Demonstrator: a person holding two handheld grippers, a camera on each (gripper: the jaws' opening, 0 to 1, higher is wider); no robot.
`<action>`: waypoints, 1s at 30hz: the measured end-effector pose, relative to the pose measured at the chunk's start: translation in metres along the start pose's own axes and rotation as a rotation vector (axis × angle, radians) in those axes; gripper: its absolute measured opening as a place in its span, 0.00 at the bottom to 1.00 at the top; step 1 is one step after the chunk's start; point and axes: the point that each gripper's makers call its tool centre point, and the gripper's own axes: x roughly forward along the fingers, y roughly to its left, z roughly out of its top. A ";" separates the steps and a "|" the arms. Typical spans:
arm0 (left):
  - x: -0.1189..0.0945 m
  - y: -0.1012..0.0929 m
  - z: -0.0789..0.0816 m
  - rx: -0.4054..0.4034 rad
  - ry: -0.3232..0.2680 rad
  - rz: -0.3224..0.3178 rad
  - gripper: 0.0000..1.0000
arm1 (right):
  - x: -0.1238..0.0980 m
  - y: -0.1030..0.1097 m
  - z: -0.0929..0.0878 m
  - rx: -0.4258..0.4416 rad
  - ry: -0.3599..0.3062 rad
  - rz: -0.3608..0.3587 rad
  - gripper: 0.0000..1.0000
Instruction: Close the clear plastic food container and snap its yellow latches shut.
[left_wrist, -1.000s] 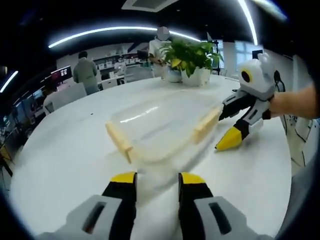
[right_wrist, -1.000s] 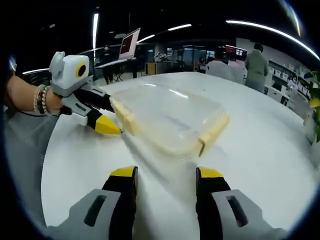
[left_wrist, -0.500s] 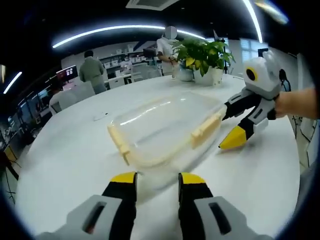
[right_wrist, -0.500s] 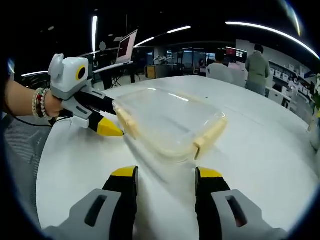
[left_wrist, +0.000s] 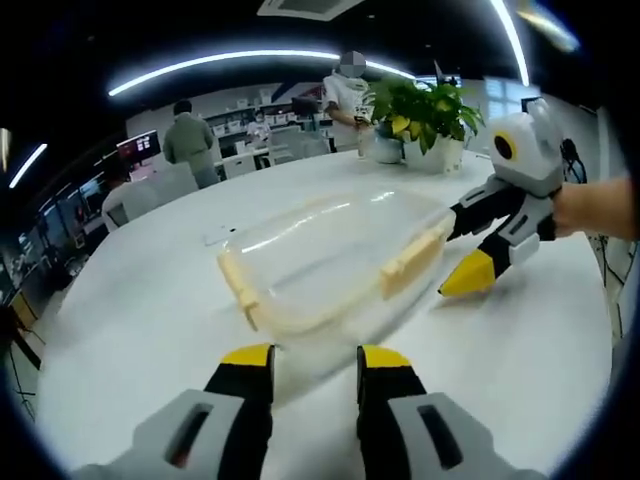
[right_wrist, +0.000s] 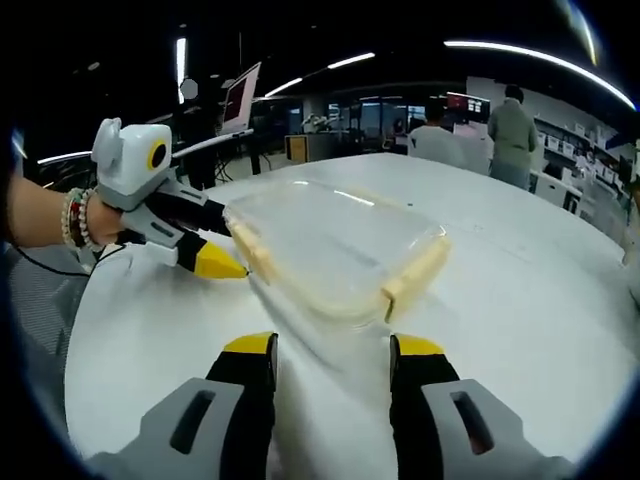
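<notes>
A clear plastic container (left_wrist: 320, 255) with its lid on lies on the white table (left_wrist: 130, 310), a pale yellow latch (left_wrist: 240, 285) at one end and another latch (left_wrist: 412, 255) at the other. My left gripper (left_wrist: 315, 357) is open, its tips just short of the container's near edge. The right gripper (left_wrist: 458, 245) comes in from the right, jaws spread beside that end's latch. In the right gripper view the container (right_wrist: 330, 245) lies ahead of my open right gripper (right_wrist: 335, 346). The left gripper (right_wrist: 212, 240) stands spread at the left latch (right_wrist: 250, 250).
A potted plant (left_wrist: 420, 120) stands at the table's far edge. People stand (left_wrist: 190, 140) and sit (right_wrist: 512, 125) at desks behind. A small flat object (left_wrist: 215, 238) lies on the table beyond the container. A monitor (right_wrist: 245, 95) rises at the back.
Both views have shifted slightly. The container and both grippers keep the same places relative to each other.
</notes>
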 end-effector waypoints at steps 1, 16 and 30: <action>0.000 0.001 0.000 0.000 0.000 0.001 0.27 | 0.002 0.000 0.001 0.002 -0.002 0.000 0.42; 0.020 0.030 0.007 0.004 -0.023 0.009 0.27 | 0.025 -0.015 0.017 0.026 -0.033 -0.015 0.41; 0.038 0.049 0.013 0.013 -0.049 0.008 0.28 | 0.040 -0.028 0.031 0.017 -0.066 -0.038 0.41</action>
